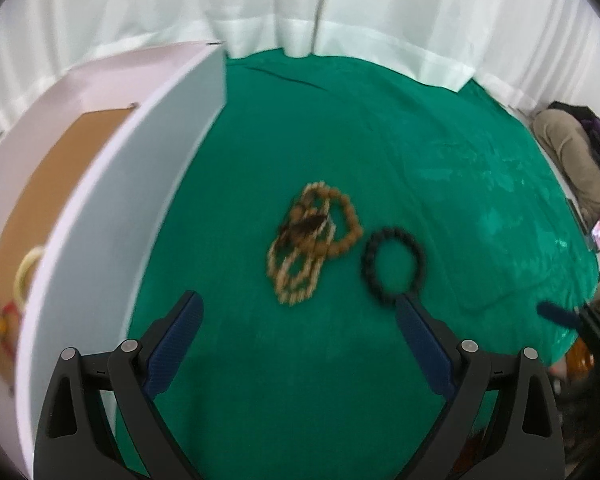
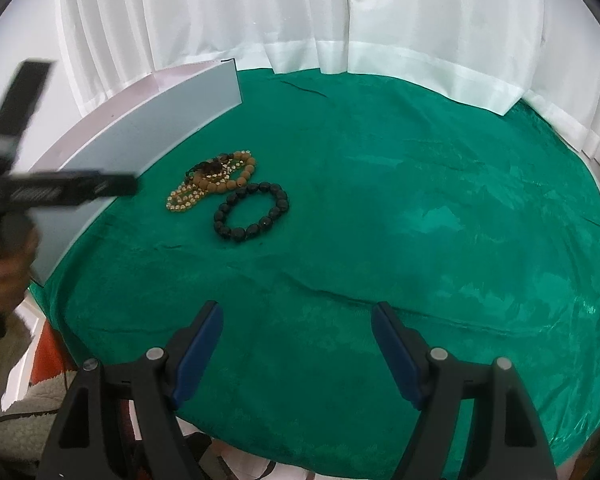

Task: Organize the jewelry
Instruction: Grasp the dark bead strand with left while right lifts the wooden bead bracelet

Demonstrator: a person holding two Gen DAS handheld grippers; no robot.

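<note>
black bracelet point(image 1: 393, 265) on cloth, left tongs point(image 1: 298, 312) wide open, empty

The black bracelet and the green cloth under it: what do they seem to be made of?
Black bracelet: round glossy beads, perhaps polished stone, glass or lacquered wood; small highlights shine on them, but the look leaves it open.
Green cloth: soft fabric with a sheen, velvet-like; it wrinkles and shows pale patches where light catches it.

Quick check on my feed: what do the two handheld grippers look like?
The left gripper and right gripper match: black angular plastic frames with round silver pivot pins and long dark blue pads lining the fingers. No cables or sleeves show.
</note>
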